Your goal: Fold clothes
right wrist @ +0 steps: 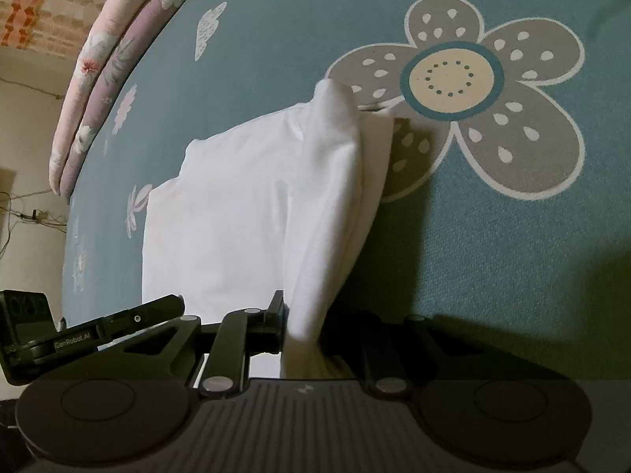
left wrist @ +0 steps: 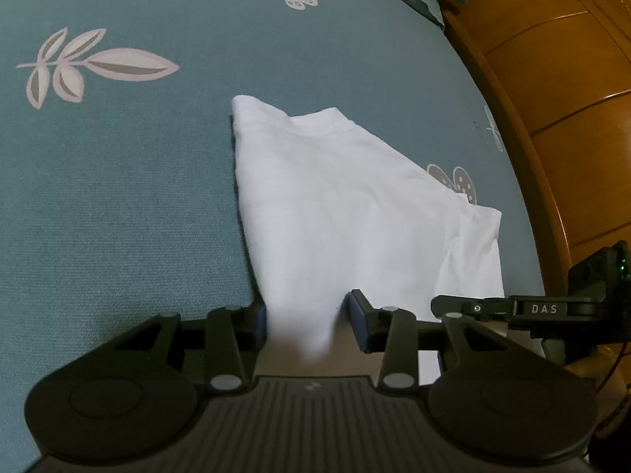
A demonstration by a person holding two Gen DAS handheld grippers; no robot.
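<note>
White cotton T-shirt (left wrist: 347, 205), part-folded, lies on a teal bedsheet (left wrist: 118, 197) printed w/ grey-pink leaves and flowers; bed, not a bench; ribbed collar toward the far end in left wrist view, one short sleeve spread flat to the right on the sheet

Left gripper (left wrist: 305, 325): jaws partly closed, near hem of the shirt bunched between them; left blue pad pressed against the cloth, right pad just beside it w/ a thin gap showing; cloth pulled up off the sheet into a tapering ridge toward the camera; looks gripped

Right gripper (right wrist: 303, 327): jaws nearly shut, pinching a thick fold of the same white shirt (right wrist: 236, 216); fabric rises from the jaws in a tall tented ridge, peak near a large grey flower print (right wrist: 457, 75) w/ cream centre; right finger in shadow, hard to make out

Each gripper visible in the other's view at the frame edge, so the two sit close, side by side at the shirt's near edge

Orange-brown wooden headboard (left wrist: 572, 98) beyond the sheet on the right in left view; pink floral quilt edge (right wrist: 102, 59) and brick-pattern wall at upper left in right view
</note>
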